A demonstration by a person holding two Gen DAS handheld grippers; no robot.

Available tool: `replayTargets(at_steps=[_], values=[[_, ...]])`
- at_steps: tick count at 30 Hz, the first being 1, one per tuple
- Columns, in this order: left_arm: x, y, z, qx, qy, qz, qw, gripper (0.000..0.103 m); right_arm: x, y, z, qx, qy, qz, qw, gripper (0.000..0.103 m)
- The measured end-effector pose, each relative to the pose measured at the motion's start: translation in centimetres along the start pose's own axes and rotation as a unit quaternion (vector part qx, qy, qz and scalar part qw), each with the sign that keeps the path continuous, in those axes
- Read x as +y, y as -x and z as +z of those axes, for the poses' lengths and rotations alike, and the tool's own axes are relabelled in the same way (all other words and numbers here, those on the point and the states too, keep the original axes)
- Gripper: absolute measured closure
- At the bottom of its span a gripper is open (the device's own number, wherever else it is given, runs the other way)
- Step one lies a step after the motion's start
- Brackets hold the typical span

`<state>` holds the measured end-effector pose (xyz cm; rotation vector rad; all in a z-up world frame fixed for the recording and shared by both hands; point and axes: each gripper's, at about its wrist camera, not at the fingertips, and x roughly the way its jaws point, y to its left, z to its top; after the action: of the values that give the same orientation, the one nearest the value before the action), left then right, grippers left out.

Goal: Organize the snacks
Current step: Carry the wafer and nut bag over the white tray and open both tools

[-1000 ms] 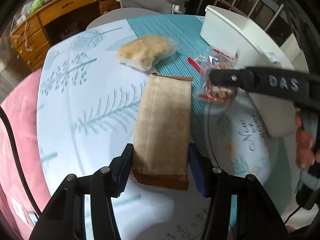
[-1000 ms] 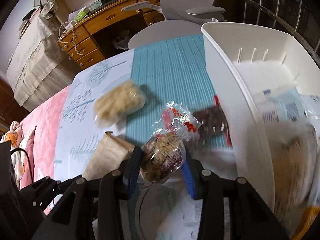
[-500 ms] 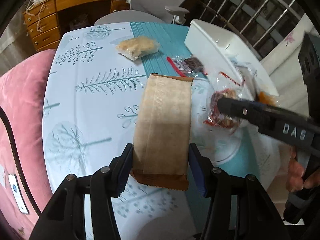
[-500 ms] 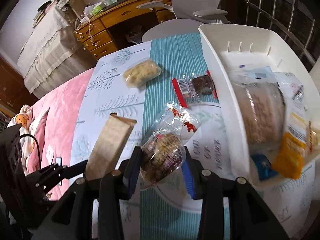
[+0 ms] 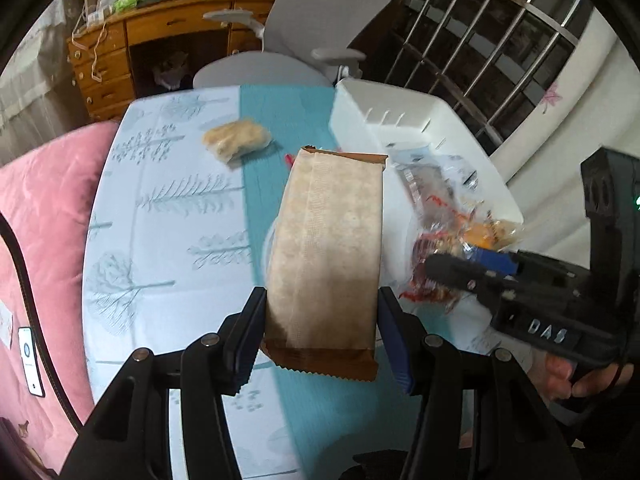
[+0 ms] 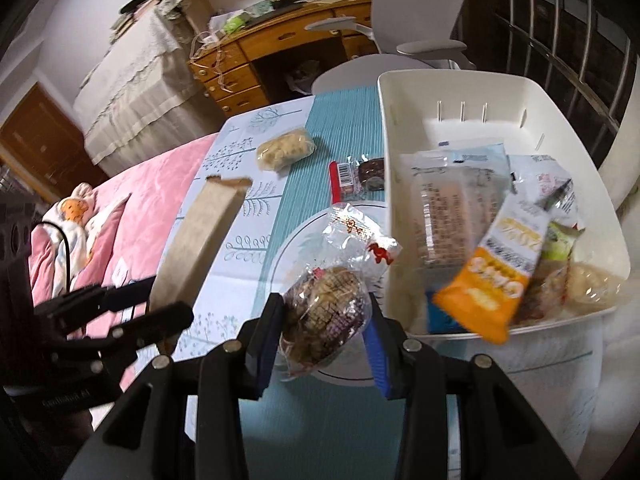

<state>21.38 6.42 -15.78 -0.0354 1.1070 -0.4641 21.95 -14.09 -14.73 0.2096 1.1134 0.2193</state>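
Observation:
My left gripper (image 5: 322,332) is shut on a long brown paper snack packet (image 5: 328,256) and holds it above the table; it also shows in the right wrist view (image 6: 200,236). My right gripper (image 6: 324,340) is shut on a clear bag of brown pastry (image 6: 324,312), held above the table just left of the white bin (image 6: 472,92). The bin holds several snack packs, among them an orange one (image 6: 492,284). A pale cracker bag (image 6: 286,148) and a dark wrapped cake (image 6: 360,170) lie on the table.
The round table has a pale tree-print cloth (image 5: 160,216) with a teal stripe (image 6: 344,132). A pink bed (image 5: 36,208) lies left of it. A grey office chair (image 6: 400,32) and wooden desk (image 6: 256,52) stand behind. A window grille is at the right.
Both grippers have risen and pulled back from the table with their snacks. The right gripper has shifted toward the bin's near end, so more of the bin's contents show.

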Motion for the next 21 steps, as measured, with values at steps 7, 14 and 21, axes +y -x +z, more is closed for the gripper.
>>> replayTargets(at_steps=[7,14,21], values=[[-6.8,0.5,2.6,-0.037,-0.005,0.002,0.9993,0.05,-4.6,2.6,0.4,0.0,0.024,0.015,1.0,0.064],[-12.2,-1.7,5.7,-0.06,-0.009,-0.002,0.9981,0.05,-9.0,4.9,1.5,-0.012,0.053,0.011,0.998,0.064],[-16.1,-5.5,8.1,-0.068,-0.01,-0.024,0.9974,0.05,-14.2,5.9,1.9,-0.013,0.051,-0.018,0.998,0.064]])
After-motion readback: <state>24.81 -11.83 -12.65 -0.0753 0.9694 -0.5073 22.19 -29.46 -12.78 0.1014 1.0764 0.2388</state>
